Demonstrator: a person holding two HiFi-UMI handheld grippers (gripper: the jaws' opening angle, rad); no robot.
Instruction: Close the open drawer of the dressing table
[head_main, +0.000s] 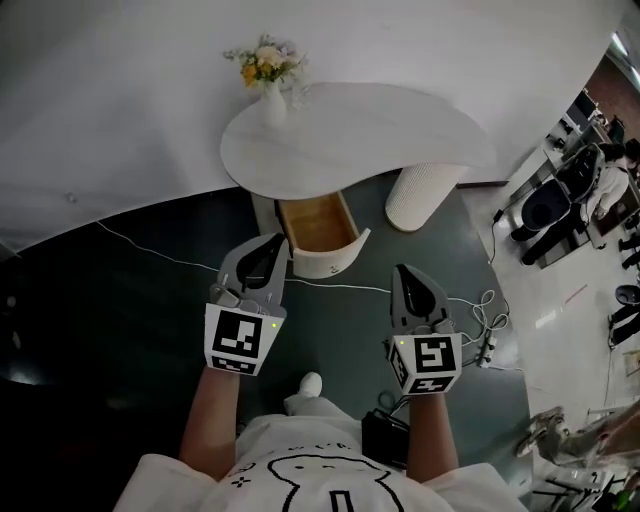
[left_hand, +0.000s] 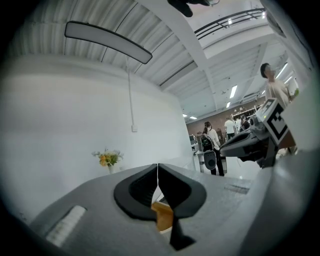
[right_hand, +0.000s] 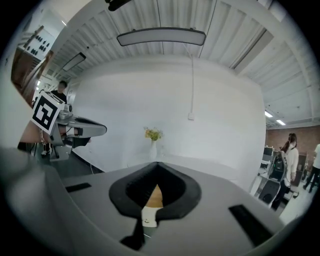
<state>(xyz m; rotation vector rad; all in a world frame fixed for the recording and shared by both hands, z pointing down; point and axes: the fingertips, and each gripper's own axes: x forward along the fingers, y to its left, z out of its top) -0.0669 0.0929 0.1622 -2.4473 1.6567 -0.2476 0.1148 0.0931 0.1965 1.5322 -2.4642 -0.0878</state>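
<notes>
**Inspector:** Classification of premises?

**Assistant:** A staged room set inside a large open hall, not a home. At twelve o'clock a dressing table (head_main: 360, 130) and a vase of flowers (head_main: 268, 78) stand before a bare, curved white backdrop (head_main: 110, 110). Loose cables (head_main: 150, 250) cross the dark floor, and a power strip (head_main: 487, 350) lies at three o'clock.

**Inspector:** Supporting evidence?

**Assistant:** Office chairs (head_main: 548, 207) at two o'clock. Ribbed industrial ceiling (right_hand: 100, 30) with a hanging light panel (right_hand: 161, 36). People (left_hand: 209, 142) standing in the open area beyond.
</notes>
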